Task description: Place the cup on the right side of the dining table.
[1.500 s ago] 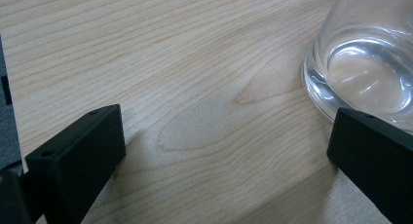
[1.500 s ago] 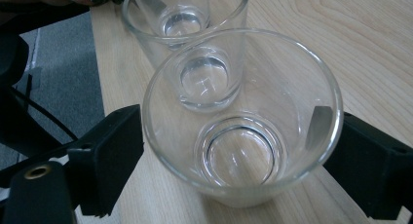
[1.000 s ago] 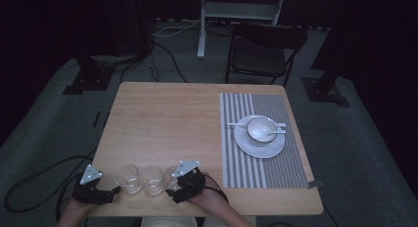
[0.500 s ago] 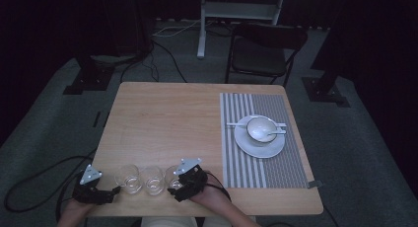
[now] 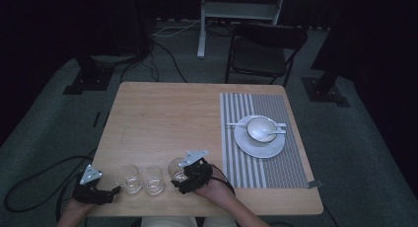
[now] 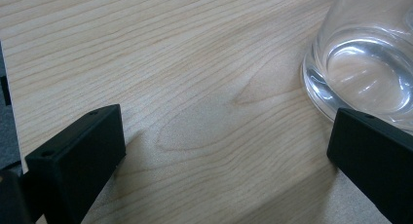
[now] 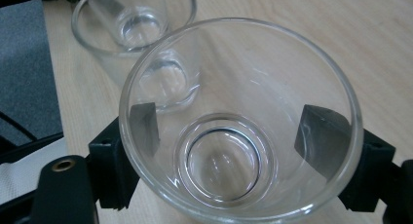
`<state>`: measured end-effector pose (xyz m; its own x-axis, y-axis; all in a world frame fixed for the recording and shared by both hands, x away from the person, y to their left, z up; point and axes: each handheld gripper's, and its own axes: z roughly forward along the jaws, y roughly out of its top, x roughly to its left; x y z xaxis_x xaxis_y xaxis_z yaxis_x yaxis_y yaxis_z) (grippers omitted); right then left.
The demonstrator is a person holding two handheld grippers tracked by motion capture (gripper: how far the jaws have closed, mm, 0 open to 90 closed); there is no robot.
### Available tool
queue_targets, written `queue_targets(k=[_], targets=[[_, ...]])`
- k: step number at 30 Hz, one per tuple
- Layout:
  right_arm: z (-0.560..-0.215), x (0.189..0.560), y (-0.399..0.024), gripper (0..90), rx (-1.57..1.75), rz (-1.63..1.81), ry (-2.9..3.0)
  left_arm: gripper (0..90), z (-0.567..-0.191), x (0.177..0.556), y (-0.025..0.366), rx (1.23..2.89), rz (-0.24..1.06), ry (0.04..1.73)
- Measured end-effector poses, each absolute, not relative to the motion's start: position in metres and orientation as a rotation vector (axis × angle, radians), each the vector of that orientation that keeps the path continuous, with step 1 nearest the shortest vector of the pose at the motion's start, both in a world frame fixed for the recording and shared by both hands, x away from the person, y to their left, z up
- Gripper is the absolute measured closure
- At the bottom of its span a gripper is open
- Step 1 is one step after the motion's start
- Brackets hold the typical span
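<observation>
The right gripper has its jaws around the nearest-right glass at the table's near edge – squeeze evenly, lift straight up, clear the middle glass – left gripper spread, idle

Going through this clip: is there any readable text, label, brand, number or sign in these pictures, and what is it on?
None can be read.
The three clear glasses, including the one between the right gripper's jaws, carry no print.
The black jaws of the left gripper are unmarked.
The striped placemat, plate and bowl show no lettering in the high view.
The wooden table shows only grain.
</observation>
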<state>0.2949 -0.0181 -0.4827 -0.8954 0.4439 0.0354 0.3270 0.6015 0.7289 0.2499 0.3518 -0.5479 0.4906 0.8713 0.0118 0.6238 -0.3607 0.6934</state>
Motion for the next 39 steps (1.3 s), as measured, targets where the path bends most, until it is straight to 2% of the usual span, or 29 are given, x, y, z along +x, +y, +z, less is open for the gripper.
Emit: queue_targets(k=[21, 39], targets=[[-0.426, 0.335, -0.048, 19.7, 0.717, 1.218, 2.508, 0.7, -0.548, 0.250, 0.352, 2.110, 0.509, 1.223], [-0.385, 0.403, -0.089, 19.7, 0.902, 1.163, 2.348, 0.7, -0.548, 0.250, 0.352, 2.110, 0.508, 1.223]])
